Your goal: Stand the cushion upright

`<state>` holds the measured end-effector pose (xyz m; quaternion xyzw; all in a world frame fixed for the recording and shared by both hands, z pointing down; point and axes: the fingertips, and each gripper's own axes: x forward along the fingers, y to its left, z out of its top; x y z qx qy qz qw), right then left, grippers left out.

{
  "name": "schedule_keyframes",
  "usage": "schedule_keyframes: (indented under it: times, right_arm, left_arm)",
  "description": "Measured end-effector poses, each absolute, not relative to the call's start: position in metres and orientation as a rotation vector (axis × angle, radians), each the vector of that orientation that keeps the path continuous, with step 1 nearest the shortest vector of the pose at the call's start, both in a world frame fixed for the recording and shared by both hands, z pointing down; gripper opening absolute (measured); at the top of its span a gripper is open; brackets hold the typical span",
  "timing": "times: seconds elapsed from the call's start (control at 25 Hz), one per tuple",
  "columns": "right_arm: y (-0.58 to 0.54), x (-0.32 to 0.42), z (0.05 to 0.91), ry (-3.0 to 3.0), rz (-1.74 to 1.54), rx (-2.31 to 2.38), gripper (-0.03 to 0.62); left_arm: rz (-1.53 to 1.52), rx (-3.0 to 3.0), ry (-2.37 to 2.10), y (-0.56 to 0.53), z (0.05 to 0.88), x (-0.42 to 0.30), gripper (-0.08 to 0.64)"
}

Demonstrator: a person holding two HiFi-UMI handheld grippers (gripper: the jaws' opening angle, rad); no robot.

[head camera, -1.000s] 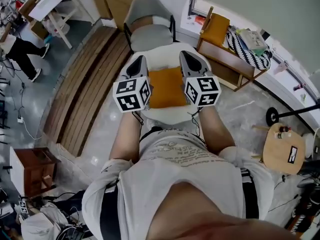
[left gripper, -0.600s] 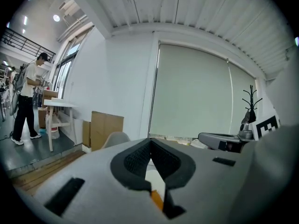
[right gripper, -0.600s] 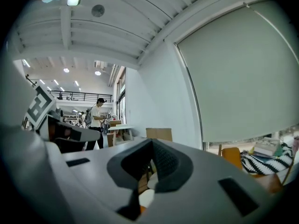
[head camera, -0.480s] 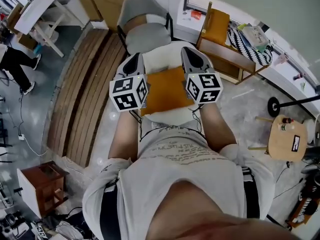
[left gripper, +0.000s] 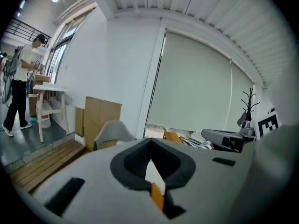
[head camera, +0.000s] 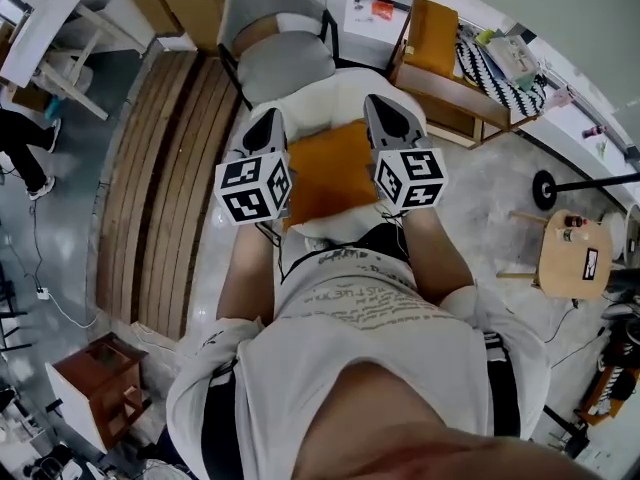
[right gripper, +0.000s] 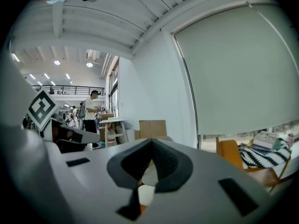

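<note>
An orange cushion (head camera: 330, 173) lies flat on a white padded seat (head camera: 320, 103) in the head view. My left gripper (head camera: 267, 120) hovers over the cushion's left edge and my right gripper (head camera: 377, 105) over its right edge; both point toward the seat's far side. Both are shut with nothing in them. In the left gripper view the left gripper (left gripper: 150, 143) has its jaws together, and a sliver of the orange cushion (left gripper: 157, 196) shows below. In the right gripper view the right gripper (right gripper: 150, 143) is likewise shut, with the white seat (right gripper: 145, 195) visible beneath.
A grey chair (head camera: 275, 28) stands just behind the white seat. A wooden rack (head camera: 450, 93) with another orange cushion is at the back right. A slatted wooden platform (head camera: 160, 188) runs along the left. A round stool (head camera: 575, 258) is at the right, a small brown cabinet (head camera: 100, 388) at lower left.
Both grippers have moved forward and a little down over the cushion, still flanking it. The seat and cushion now lie closer beneath me. The jaws stayed shut.
</note>
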<state>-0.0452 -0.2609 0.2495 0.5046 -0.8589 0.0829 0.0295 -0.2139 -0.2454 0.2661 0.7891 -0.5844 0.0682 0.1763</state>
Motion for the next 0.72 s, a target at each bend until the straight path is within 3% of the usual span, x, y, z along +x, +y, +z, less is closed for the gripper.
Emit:
schedule_keyframes:
  times: [0.32, 0.72]
  right_arm:
    - [-0.294, -0.031, 0.305, -2.587, 0.359, 1.489, 0.028]
    - [-0.323, -0.008, 0.431, -2.426, 0.555, 1.321, 0.028]
  left_arm:
    - [0.305, 2.135, -1.642, -0.276, 0.323, -0.21, 0.02]
    - [0.381, 1.824, -1.598, -0.277, 0.455, -0.211, 0.02]
